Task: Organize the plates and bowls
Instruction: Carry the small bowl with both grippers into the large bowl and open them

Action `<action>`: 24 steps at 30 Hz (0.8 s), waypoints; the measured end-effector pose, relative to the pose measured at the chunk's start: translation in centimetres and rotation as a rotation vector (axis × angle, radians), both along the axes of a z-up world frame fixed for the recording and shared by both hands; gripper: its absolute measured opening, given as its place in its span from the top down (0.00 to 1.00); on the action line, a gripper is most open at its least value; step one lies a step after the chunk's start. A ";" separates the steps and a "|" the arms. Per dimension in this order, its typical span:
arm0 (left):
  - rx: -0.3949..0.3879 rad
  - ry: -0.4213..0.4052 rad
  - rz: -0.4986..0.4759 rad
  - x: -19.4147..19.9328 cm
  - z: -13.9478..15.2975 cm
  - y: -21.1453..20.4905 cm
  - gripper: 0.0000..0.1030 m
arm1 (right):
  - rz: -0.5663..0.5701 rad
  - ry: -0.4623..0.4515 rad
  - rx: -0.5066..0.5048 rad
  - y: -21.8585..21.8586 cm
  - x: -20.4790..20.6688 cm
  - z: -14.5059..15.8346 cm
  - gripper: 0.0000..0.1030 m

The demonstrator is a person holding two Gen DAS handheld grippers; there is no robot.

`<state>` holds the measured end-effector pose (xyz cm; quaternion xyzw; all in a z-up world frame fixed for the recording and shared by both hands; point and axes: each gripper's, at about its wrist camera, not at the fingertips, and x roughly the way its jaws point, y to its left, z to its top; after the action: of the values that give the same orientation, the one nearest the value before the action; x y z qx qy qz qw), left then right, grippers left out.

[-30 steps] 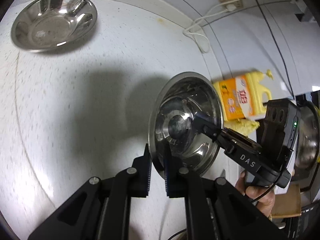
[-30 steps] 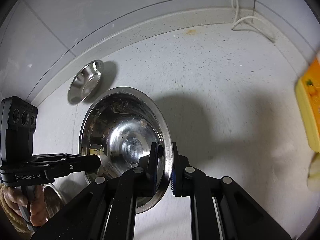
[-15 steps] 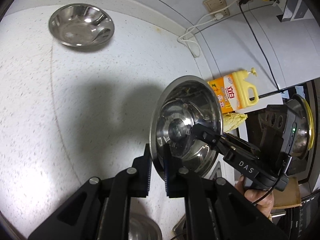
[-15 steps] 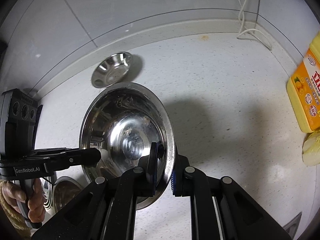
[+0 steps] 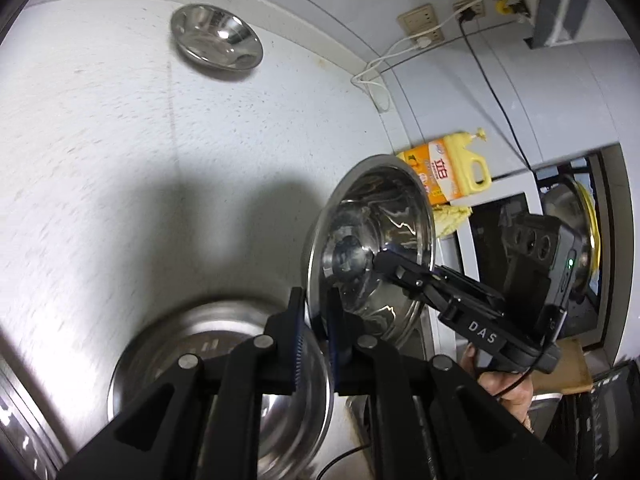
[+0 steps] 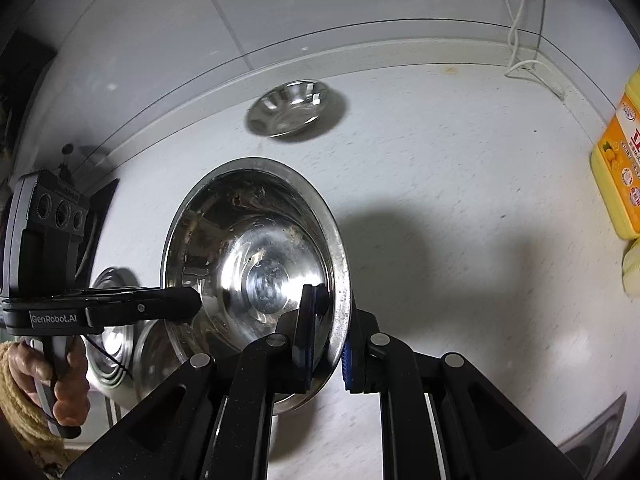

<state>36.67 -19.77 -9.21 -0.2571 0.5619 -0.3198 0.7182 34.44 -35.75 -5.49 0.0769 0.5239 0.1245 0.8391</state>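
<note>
A large steel bowl point(image 5: 372, 240) point(image 6: 248, 256) is held above the white counter, tilted on edge, by both grippers at opposite rims. My left gripper point(image 5: 316, 320) is shut on its near rim; it shows in the right wrist view point(image 6: 188, 304) at the bowl's left rim. My right gripper point(image 6: 330, 332) is shut on the other rim and reaches in from the right in the left wrist view point(image 5: 380, 258). Another steel bowl point(image 5: 180, 376) sits on the counter below. A small steel bowl point(image 5: 216, 42) point(image 6: 290, 108) sits far back by the wall.
A yellow detergent jug point(image 5: 452, 172) point(image 6: 618, 168) and a pale sponge point(image 5: 452, 218) stand at the counter's right end. White cables point(image 5: 376, 80) hang from wall sockets. Stacked steel bowls point(image 6: 110, 340) lie at the left. A pot point(image 5: 572, 216) stands beyond the counter.
Both grippers have carried the large bowl back toward the near side. The small bowl now looks farther away and a bowl on the counter has come into view below.
</note>
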 end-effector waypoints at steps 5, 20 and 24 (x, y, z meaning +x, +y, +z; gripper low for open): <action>-0.006 0.028 0.000 -4.0 -0.2 3.5 0.91 | 0.044 -0.004 0.024 3.0 -3.6 0.6 0.90; 0.212 0.035 -0.026 -6.9 -5.4 4.9 0.88 | 0.022 0.178 0.001 8.1 -6.3 -7.5 0.88; 0.258 -0.021 -0.047 -7.1 -4.6 4.8 0.87 | -0.015 0.156 -0.007 7.5 -6.7 -7.0 0.85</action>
<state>29.54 -14.99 -13.80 -0.1461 0.5967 -0.2641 0.7435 27.74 -28.22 -12.50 0.0875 0.5874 0.1102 0.7970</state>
